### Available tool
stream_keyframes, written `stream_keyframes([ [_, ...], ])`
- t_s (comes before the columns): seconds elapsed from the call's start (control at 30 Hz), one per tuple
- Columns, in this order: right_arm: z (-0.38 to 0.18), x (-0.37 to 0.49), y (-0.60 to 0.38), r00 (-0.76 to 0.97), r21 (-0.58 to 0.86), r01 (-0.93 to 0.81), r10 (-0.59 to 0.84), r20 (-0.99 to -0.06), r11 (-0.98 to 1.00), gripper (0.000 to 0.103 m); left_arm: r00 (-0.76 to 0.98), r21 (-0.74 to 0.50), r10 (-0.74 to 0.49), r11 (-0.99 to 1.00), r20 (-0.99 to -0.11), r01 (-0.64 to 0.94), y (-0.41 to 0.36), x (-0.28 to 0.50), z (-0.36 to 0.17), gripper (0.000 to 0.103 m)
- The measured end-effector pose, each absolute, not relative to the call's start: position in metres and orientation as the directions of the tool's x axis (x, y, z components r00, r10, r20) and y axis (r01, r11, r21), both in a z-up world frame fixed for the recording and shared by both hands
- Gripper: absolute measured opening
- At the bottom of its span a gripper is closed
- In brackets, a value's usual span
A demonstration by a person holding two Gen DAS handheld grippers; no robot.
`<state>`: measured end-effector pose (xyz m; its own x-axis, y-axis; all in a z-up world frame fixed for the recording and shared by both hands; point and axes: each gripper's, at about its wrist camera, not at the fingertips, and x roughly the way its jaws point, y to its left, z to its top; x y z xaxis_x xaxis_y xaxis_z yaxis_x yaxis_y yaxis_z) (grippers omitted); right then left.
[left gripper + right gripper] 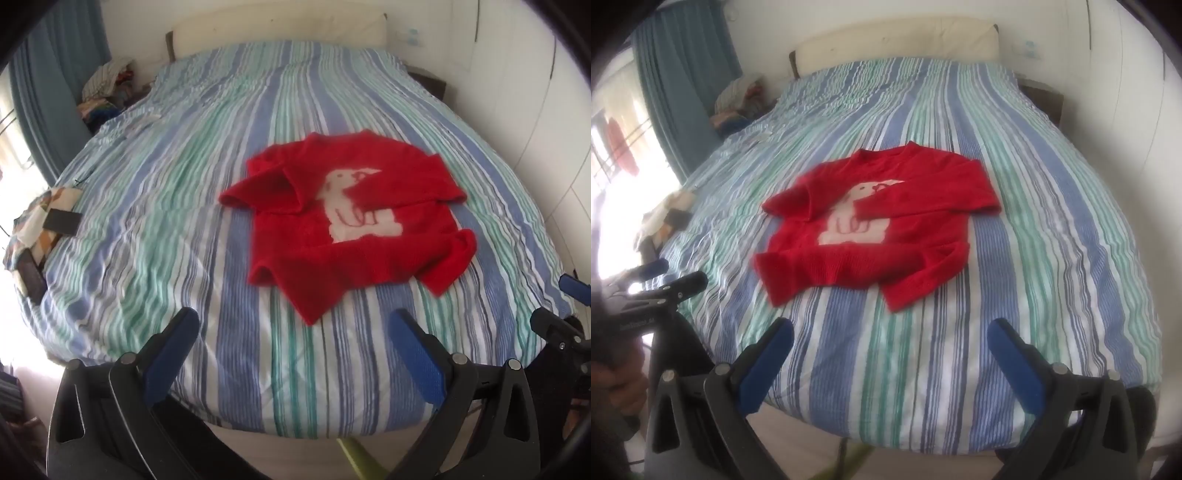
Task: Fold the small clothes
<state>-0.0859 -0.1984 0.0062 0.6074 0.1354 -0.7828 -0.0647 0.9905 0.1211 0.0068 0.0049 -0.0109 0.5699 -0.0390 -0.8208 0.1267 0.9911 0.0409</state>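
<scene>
Blue-padded fingers (184, 325) of the left gripper (291, 328) and the right gripper (890, 338) are spread wide, nothing between them, both hanging over the near edge of the striped bed (1052, 229). Mid-bed lies a red sweater (882, 221) with a white animal (853, 221) on its chest, sleeves folded across. A patterned cloth (37, 221) sits at the left edge.
</scene>
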Motion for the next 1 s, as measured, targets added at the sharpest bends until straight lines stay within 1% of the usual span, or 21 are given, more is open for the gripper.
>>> stream_keyframes([
  [0.17, 0.009, -0.089, -0.184, 0.632, -0.019, -0.079, 0.036, -0.774, 0.997, 0.103, 0.568, 0.040, -0.039, 0.991, -0.822, 0.126, 0.004, 0.006, -0.010, 0.103],
  [0.23, 0.011, -0.088, -0.186, 0.640, -0.047, -0.079, 0.014, -0.768, 0.996, 0.103, 0.568, 0.040, -0.039, 0.991, -0.822, 0.126, 0.004, 0.007, -0.010, 0.103],
  [0.5, 0.013, -0.086, -0.191, 0.644, -0.064, -0.059, -0.011, -0.765, 0.996, 0.103, 0.569, 0.027, -0.052, 0.991, -0.820, 0.130, 0.002, 0.003, -0.009, 0.102],
  [1.0, 0.008, -0.088, -0.183, 0.635, -0.056, -0.073, 0.003, -0.773, 0.996, 0.103, 0.568, 0.031, -0.048, 0.991, -0.822, 0.128, 0.000, 0.001, -0.007, 0.103],
])
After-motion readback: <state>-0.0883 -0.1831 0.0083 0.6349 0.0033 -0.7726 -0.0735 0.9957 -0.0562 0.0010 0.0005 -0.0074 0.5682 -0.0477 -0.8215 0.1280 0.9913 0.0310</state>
